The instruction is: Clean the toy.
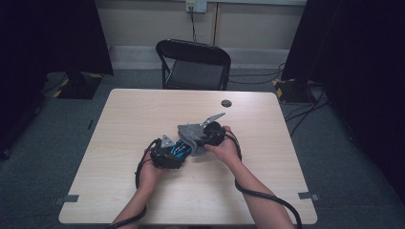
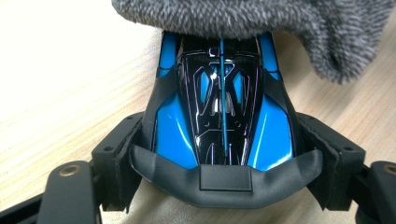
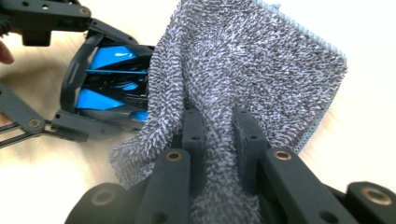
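Grey microfibre cloth, pinched in the right claw, lies over the nose of one blue-and-black toy car, clamped across its sides by the left claw near the surface's middle. Step, as judged: wiping; next, draw the one cloth along the bodywork.

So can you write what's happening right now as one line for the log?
left gripper: shut on toy car | right gripper: shut on grey cloth | cloth on car's end | table
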### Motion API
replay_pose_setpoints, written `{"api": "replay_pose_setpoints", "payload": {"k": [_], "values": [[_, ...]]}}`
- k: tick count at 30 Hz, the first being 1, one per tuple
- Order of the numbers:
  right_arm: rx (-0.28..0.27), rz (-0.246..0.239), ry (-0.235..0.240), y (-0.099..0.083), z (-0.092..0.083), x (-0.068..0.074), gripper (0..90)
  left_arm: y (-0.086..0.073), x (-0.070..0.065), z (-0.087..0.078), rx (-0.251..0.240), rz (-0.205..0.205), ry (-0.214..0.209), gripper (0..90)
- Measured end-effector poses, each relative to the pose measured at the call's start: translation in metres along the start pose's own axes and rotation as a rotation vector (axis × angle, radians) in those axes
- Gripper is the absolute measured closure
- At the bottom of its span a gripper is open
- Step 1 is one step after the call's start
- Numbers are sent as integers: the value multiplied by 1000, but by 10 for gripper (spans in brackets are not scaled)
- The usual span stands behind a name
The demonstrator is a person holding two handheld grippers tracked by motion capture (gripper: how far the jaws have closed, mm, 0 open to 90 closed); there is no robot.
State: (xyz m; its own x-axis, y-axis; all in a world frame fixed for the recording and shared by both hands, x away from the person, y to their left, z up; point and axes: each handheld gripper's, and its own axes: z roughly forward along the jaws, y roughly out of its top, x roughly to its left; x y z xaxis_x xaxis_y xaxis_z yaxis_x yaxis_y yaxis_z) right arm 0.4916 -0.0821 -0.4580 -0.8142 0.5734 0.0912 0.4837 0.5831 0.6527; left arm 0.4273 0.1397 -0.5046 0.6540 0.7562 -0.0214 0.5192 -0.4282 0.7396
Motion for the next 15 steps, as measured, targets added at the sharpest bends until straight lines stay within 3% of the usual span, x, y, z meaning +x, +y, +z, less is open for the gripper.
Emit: {"api": "replay_pose_setpoints", "payload": {"k": [15], "values": [[12, 39, -36, -2, -1, -14, 775, 0, 0, 0, 0, 0, 0, 241]]}}
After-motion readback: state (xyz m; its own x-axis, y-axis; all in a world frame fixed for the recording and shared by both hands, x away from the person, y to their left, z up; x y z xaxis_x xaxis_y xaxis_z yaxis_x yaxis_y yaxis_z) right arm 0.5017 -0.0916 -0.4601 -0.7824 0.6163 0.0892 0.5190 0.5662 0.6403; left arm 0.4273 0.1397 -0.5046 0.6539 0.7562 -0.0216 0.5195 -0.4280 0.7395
